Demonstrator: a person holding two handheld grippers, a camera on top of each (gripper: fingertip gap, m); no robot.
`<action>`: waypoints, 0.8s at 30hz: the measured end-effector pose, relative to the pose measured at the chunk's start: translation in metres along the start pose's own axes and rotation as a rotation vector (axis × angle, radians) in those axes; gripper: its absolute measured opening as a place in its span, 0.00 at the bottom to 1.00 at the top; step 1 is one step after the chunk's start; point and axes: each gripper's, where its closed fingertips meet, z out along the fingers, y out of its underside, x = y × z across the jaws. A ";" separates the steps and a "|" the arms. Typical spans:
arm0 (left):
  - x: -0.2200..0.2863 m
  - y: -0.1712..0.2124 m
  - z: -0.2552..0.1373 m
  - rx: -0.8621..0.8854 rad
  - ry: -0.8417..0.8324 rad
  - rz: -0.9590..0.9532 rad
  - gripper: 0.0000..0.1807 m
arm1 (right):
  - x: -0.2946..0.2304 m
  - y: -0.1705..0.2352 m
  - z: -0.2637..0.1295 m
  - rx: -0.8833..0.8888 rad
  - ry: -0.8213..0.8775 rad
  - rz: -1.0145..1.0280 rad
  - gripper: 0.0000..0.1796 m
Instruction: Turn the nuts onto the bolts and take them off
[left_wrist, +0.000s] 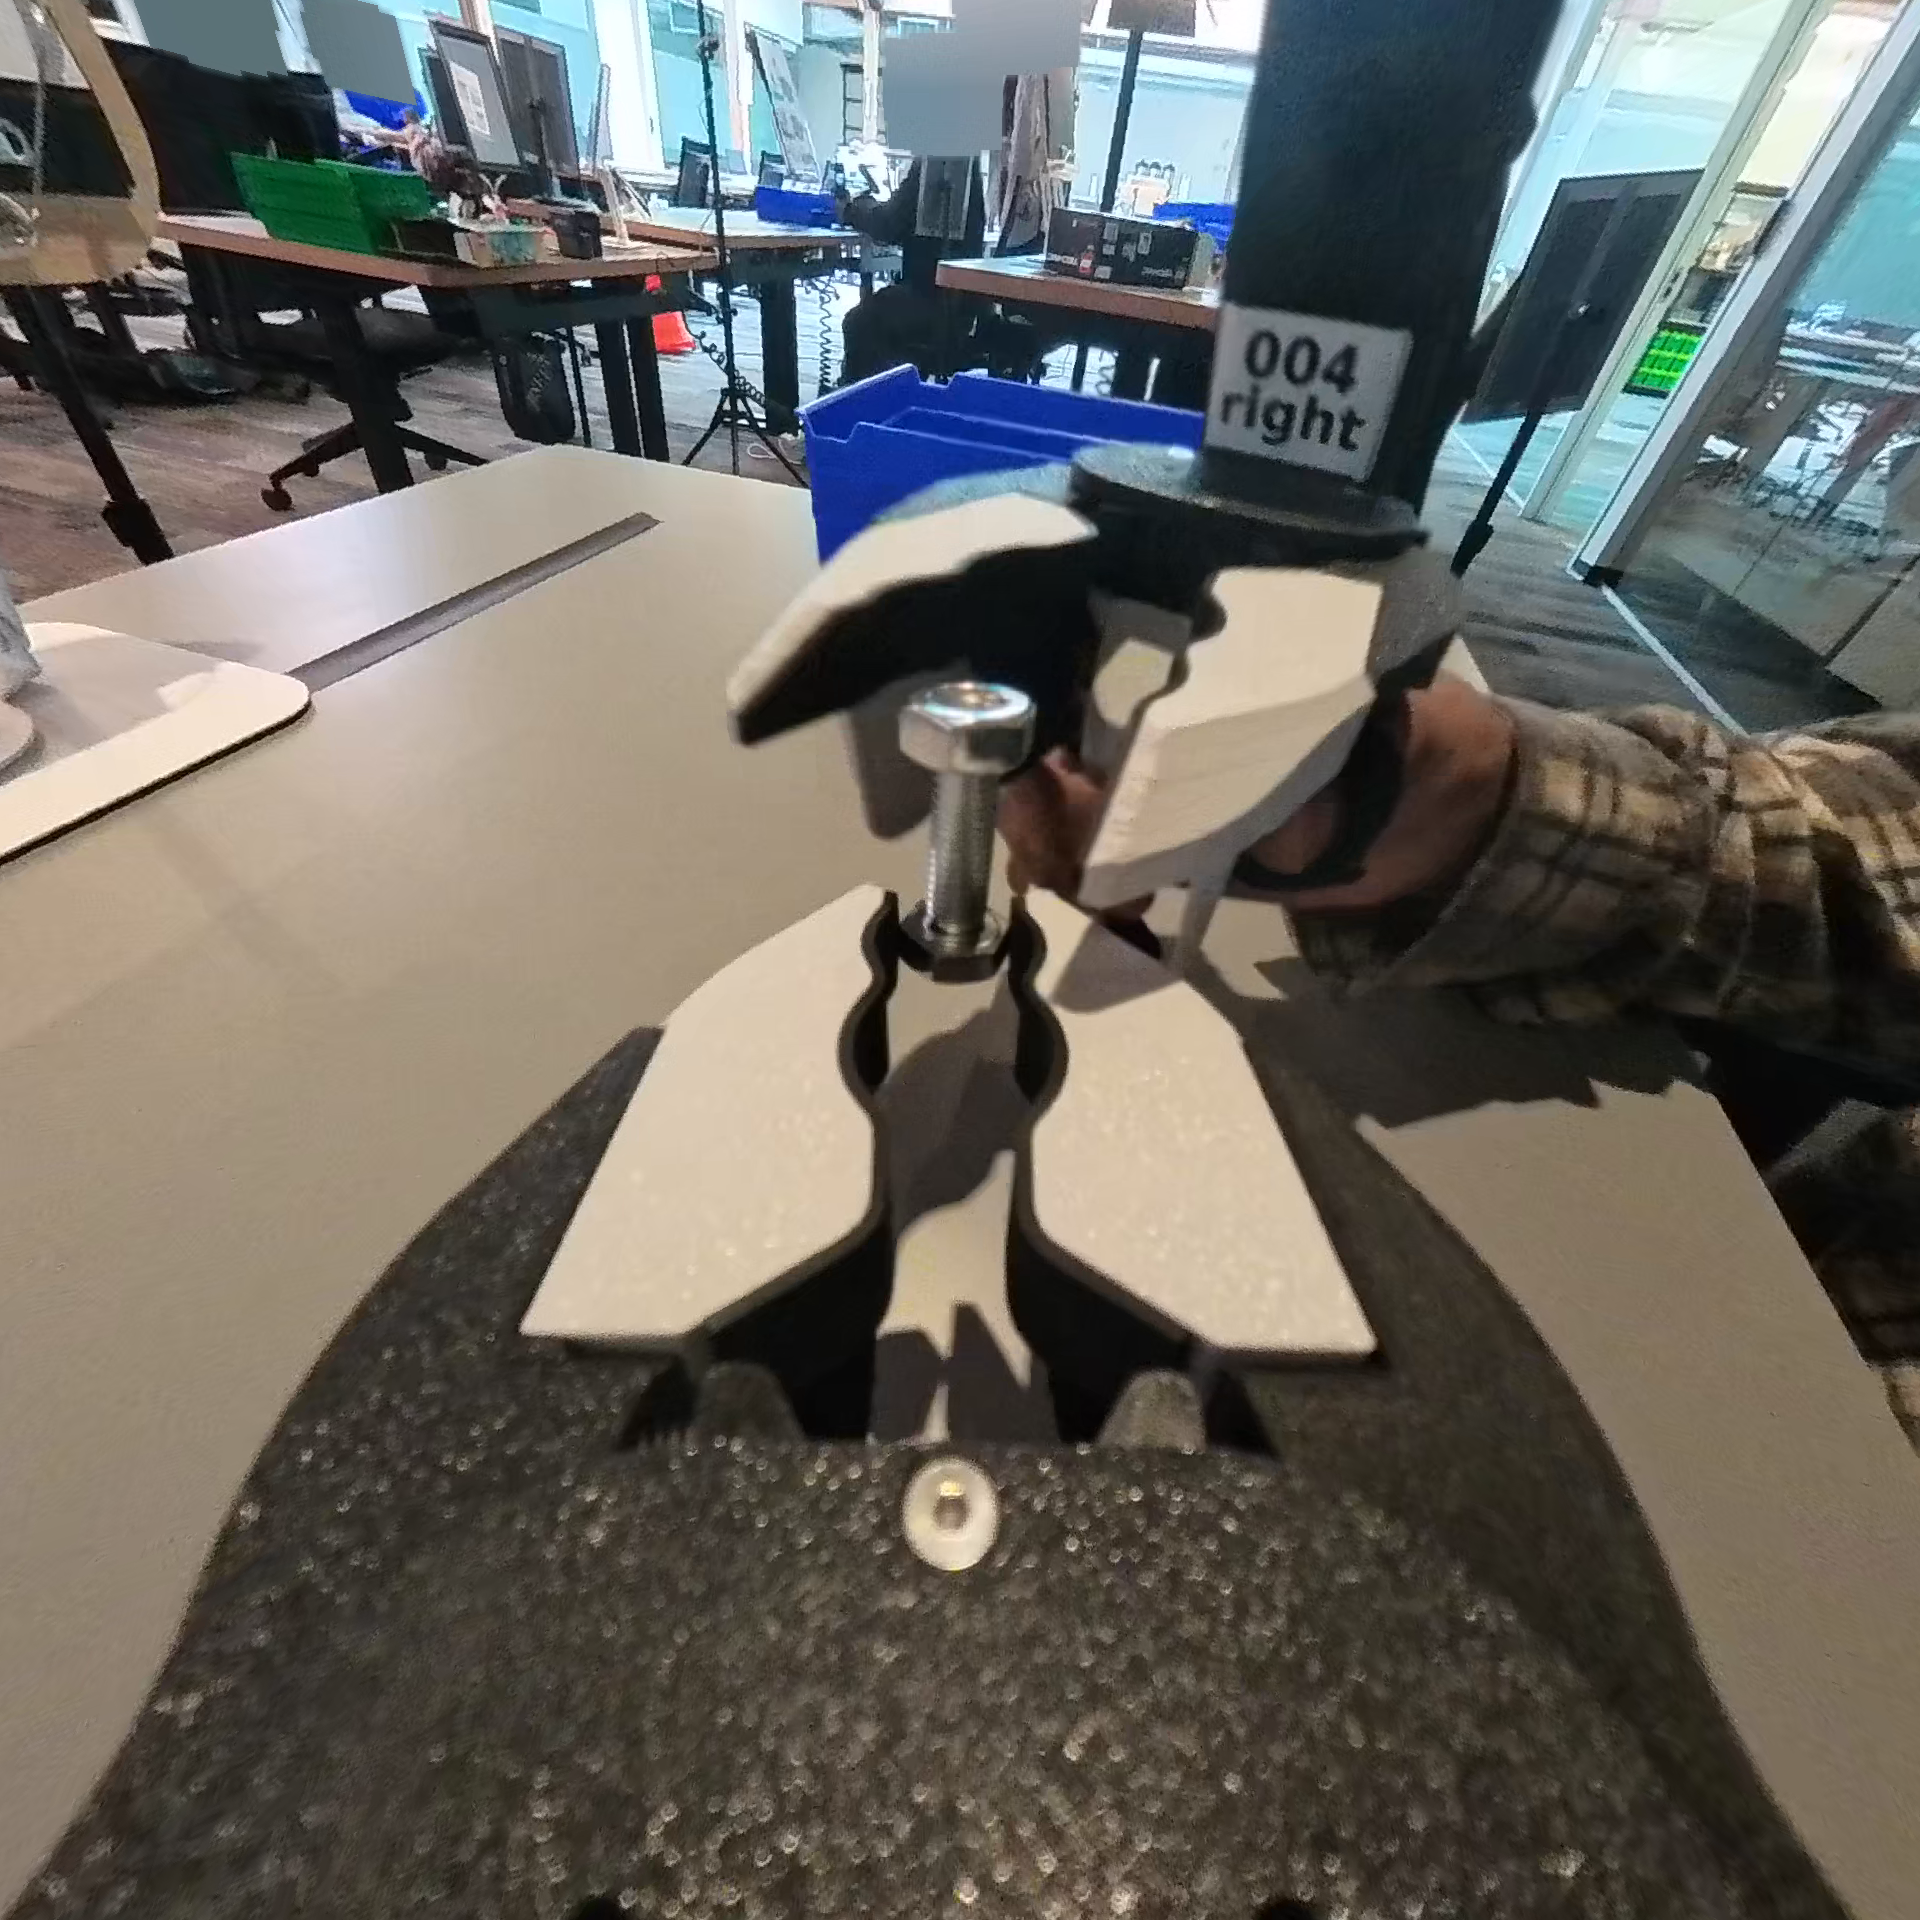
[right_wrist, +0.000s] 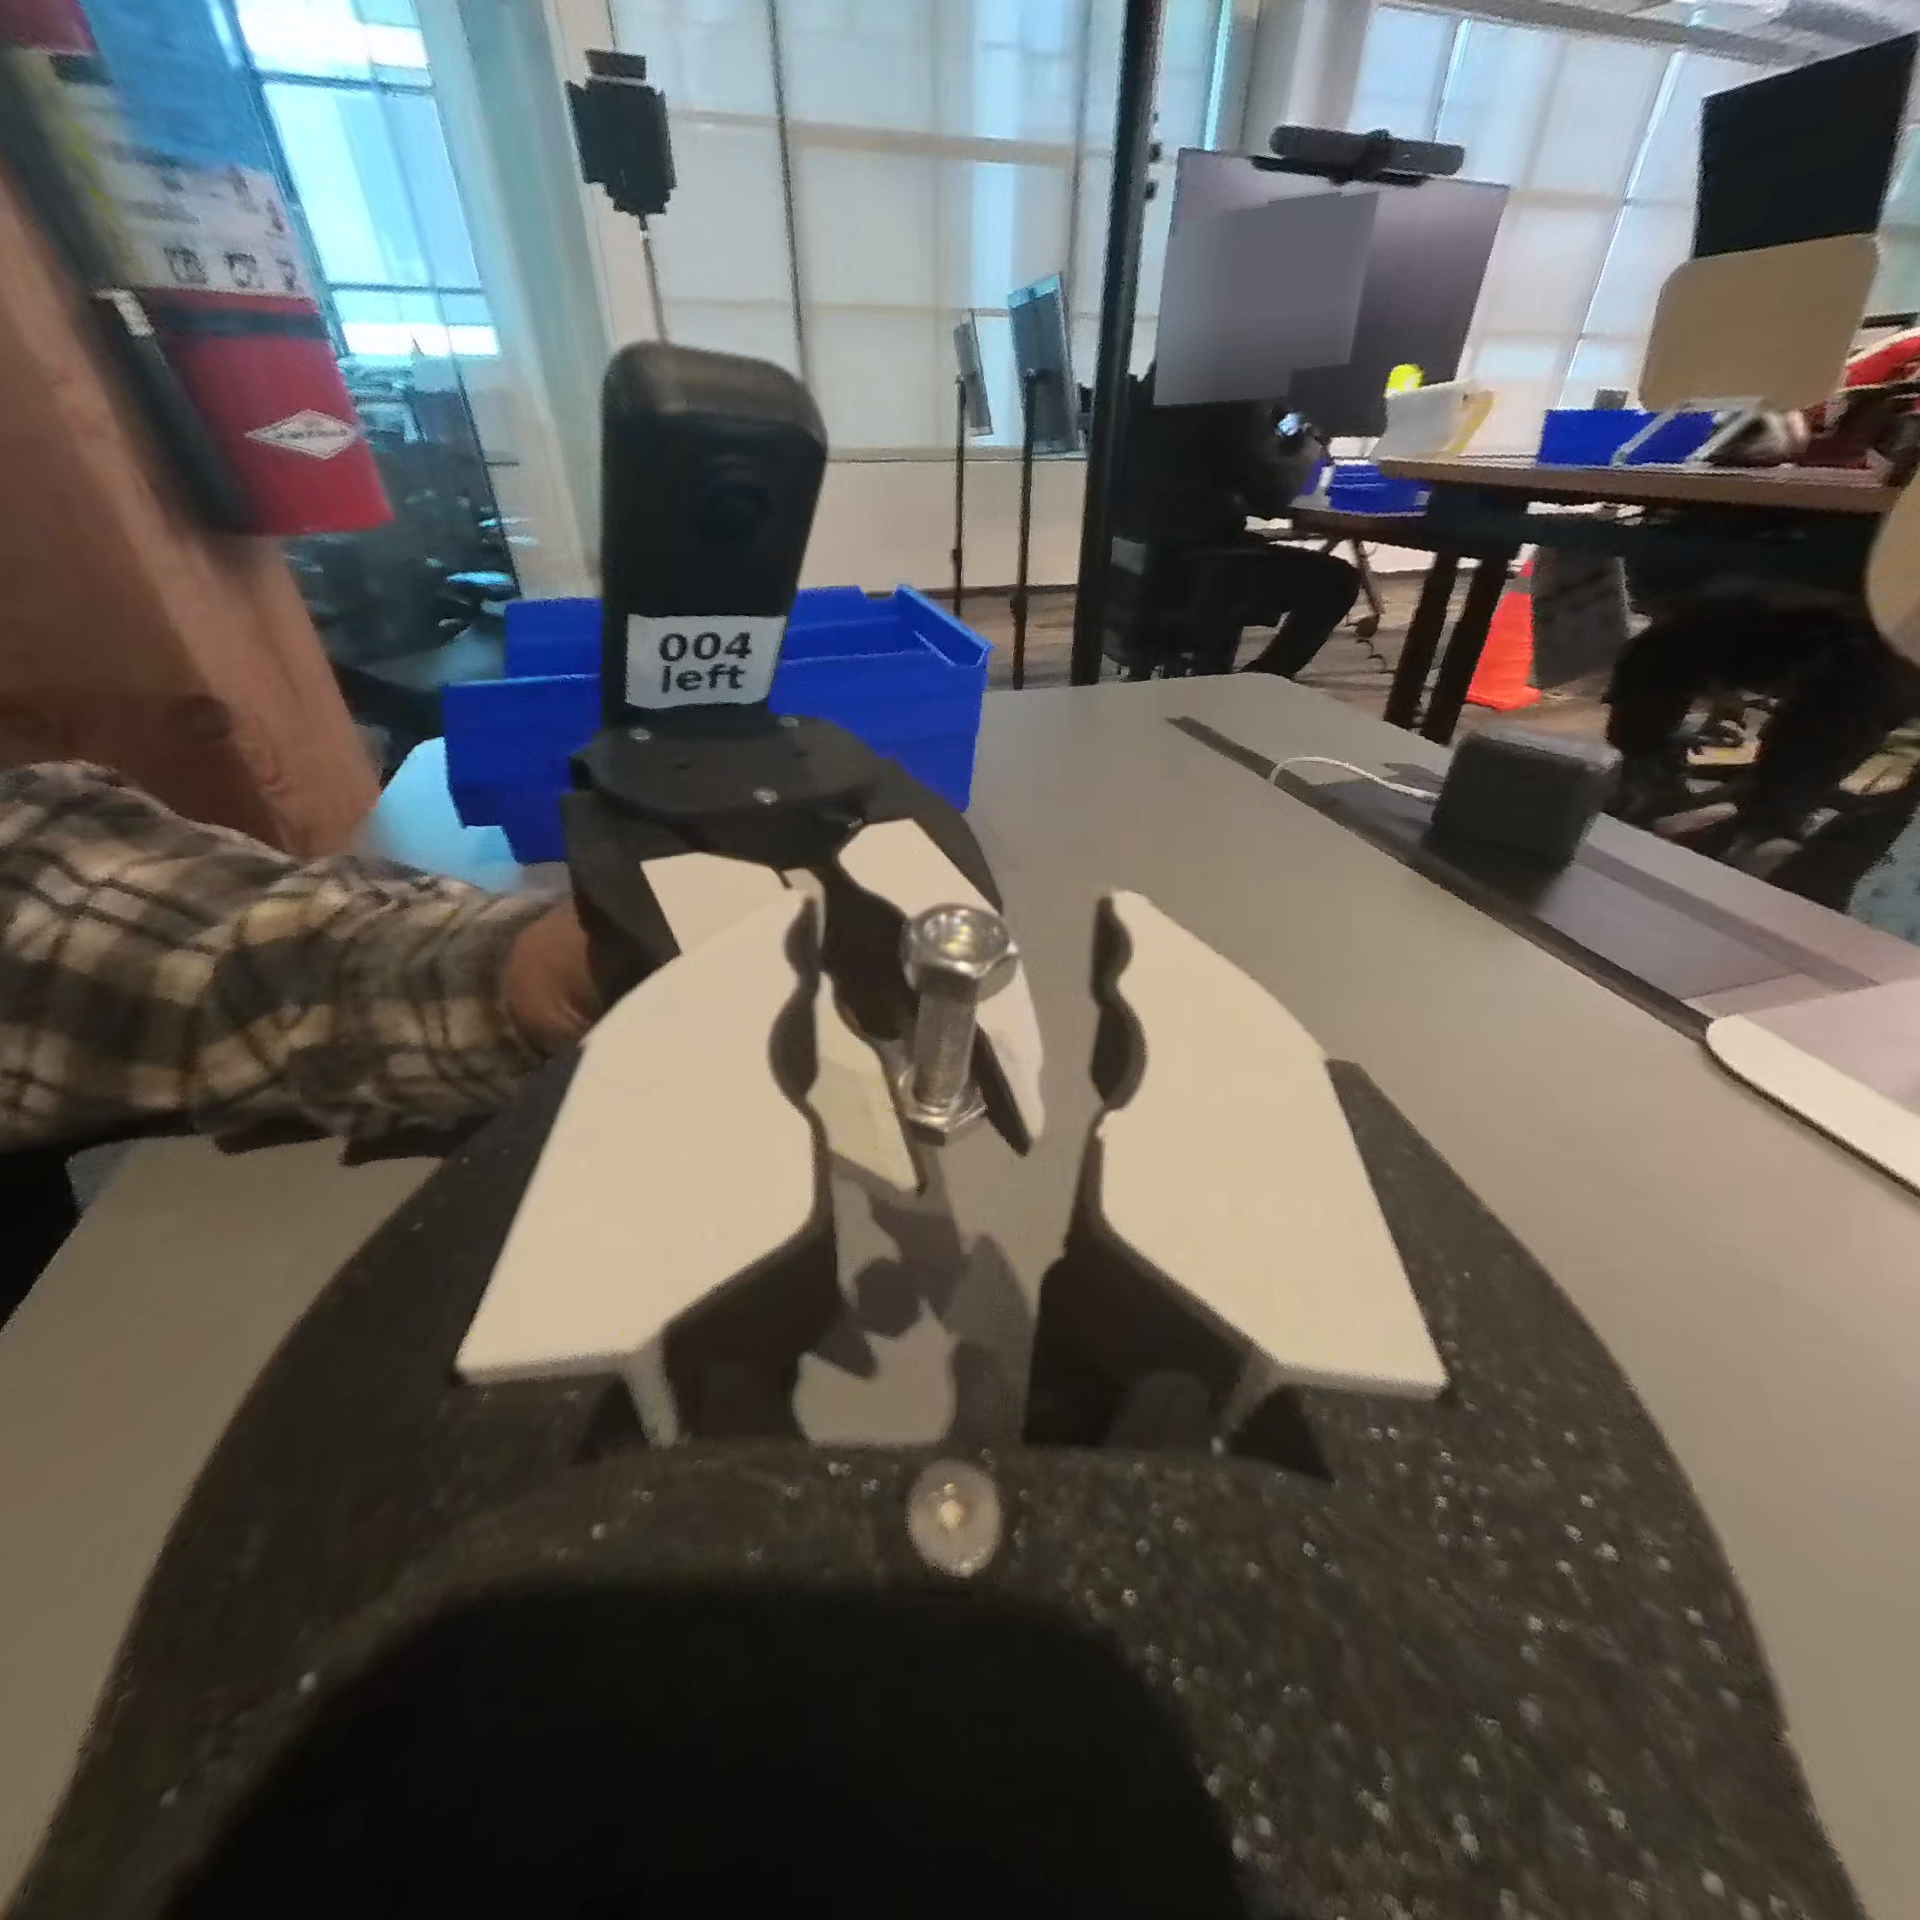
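— Nearest the lens?
— Left gripper, its white fingers clenched on the nut low on the one bolt, which stands upright, hex head on top, over the grey counter.
— And the right gripper?
— Released; its fingers flank the bolt left and right, apart from it.
— Around them?
— One blue bin at the far edge and a black box far right. Nothing blocks the bolt.

The left gripper pinches the nut low on an upright bolt over the grey table; the right gripper, jaws spread, hovers at the bolt's head
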 end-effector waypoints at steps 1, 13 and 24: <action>0.001 0.000 0.000 0.002 0.008 0.002 0.11 | 0.001 -0.003 -0.001 -0.011 -0.030 -0.009 0.32; 0.021 -0.005 0.003 0.028 0.118 0.039 0.11 | -0.025 -0.012 -0.019 -0.099 -0.714 0.139 0.26; 0.015 -0.002 0.003 0.003 0.073 0.051 0.11 | -0.028 -0.001 -0.009 -0.065 -0.574 0.098 0.12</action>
